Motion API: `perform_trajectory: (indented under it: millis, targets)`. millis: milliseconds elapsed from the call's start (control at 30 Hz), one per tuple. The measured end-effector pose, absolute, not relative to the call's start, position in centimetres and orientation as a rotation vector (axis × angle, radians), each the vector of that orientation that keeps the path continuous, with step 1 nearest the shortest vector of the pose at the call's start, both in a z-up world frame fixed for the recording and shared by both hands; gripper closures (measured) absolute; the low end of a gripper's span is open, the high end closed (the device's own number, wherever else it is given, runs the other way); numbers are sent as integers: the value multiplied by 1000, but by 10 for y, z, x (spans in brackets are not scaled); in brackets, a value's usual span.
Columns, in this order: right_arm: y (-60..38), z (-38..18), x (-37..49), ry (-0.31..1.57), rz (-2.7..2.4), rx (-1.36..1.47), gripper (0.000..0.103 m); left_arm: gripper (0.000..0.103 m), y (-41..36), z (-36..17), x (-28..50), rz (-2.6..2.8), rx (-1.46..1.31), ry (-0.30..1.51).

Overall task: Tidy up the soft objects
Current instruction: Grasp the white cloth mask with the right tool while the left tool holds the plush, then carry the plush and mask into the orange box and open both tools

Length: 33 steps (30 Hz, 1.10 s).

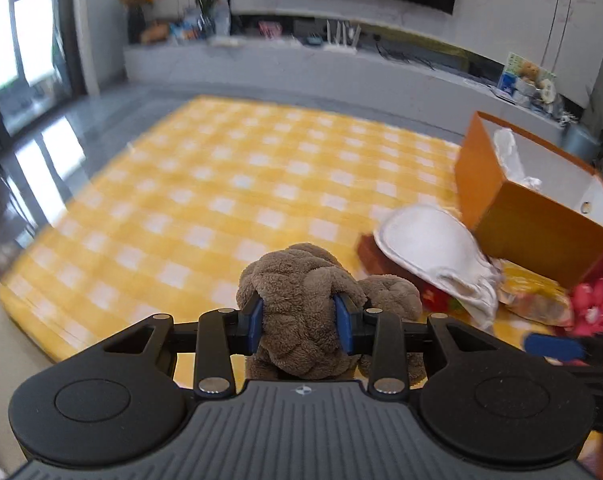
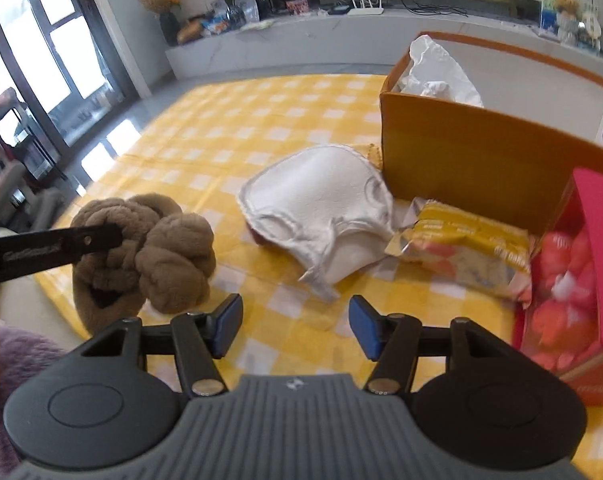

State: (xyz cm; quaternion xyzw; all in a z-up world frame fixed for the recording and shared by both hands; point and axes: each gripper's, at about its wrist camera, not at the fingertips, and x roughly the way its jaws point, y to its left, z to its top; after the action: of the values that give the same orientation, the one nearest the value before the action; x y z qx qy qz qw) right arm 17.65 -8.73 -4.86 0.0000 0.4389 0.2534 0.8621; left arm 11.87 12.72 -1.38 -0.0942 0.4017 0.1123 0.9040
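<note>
My left gripper point(image 1: 299, 318) is shut on a brown fluffy knotted slipper point(image 1: 301, 300) and holds it above the yellow checked mat point(image 1: 205, 184). In the right wrist view the same slipper point(image 2: 149, 248) hangs at the left, with the left gripper's black finger across it. My right gripper point(image 2: 295, 324) is open and empty, low over the mat, pointing at a white soft pad point(image 2: 321, 204). The pad also shows in the left wrist view point(image 1: 433, 248). An open orange box point(image 2: 481, 152) with white paper point(image 2: 437, 68) inside stands behind the pad.
A yellow snack packet point(image 2: 465, 240) lies right of the pad. A red box point(image 2: 573, 276) of red and pink items stands at the far right. A low white TV shelf point(image 2: 341, 36) runs along the back wall. Grey floor and a window point(image 2: 41, 48) lie to the left.
</note>
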Motion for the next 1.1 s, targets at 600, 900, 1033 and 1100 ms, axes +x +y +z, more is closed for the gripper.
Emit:
perform_trajectory:
  millis: [600,900,1033,1100]
  targets:
    - [-34,-81,229,916,461,-260,78,61,128,-29,123,214,-201,888]
    - [-53,-49,203,845,485,-247,90,61,127,-25,118,197,-204,853]
    - [-73,-25,185,820,498,-188,90,61,125,-19,114,177,-203,814]
    - [-84,-14,173,798,496,-169,91,61,123,-13,109,142,-210,782]
